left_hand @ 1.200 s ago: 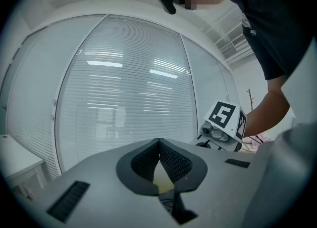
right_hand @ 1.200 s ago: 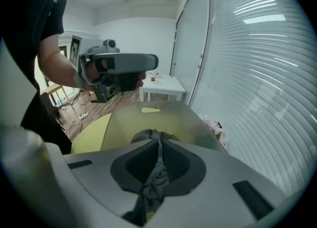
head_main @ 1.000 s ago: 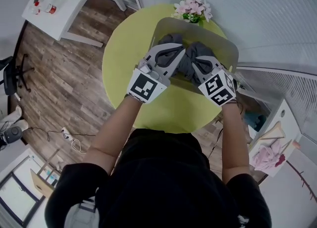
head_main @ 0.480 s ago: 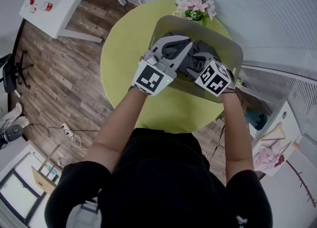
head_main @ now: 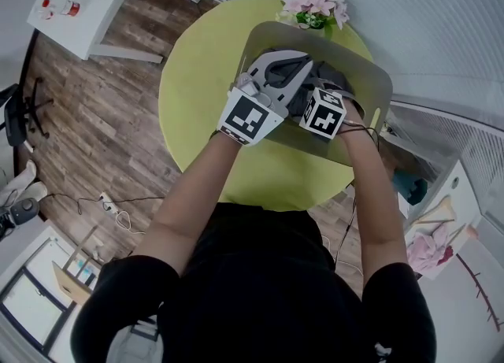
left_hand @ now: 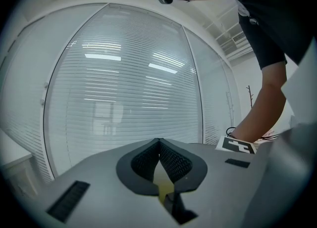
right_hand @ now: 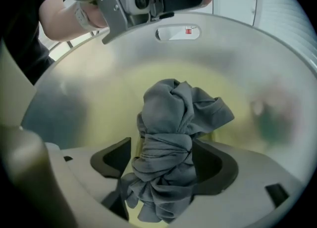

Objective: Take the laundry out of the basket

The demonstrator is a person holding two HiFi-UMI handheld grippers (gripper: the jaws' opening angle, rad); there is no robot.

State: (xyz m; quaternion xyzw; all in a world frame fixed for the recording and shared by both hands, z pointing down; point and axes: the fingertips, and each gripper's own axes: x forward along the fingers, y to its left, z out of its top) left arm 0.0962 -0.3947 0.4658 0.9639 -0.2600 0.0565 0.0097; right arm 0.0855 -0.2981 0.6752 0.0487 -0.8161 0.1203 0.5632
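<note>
Between the jaws of my right tongs [right_hand: 163,145] sits a bunched grey garment [right_hand: 171,113], down inside the grey basket [right_hand: 69,88]. Those jaws have just been opening and now stand spread. The cloth touches the right-hand pad while a gap shows at the left-hand one, so the bundle is released, not pinched. Its crumpled upper end rises beyond the tips, and its lower folds trail back toward the camera. Past the tips I see the basket's curved wall.

From the head view, my right forearm [head_main: 366,188] runs up to the basket and the wrist bends over its near rim. The tongs therefore aim steeply downward with their marker cube [head_main: 323,112] facing up. Just left of them, my left tongs [head_main: 301,68] lie close to level above the basket, pointing toward its far rim, on a left forearm [head_main: 197,188] that comes in at a slant. Their pads are clenched together with nothing caught between them.

Beneath both tongs the basket rests on the round yellow-green tabletop [head_main: 193,78]. A bunch of pink flowers [head_main: 315,3] stands beyond the left tongs' tips, past the far rim.
</note>
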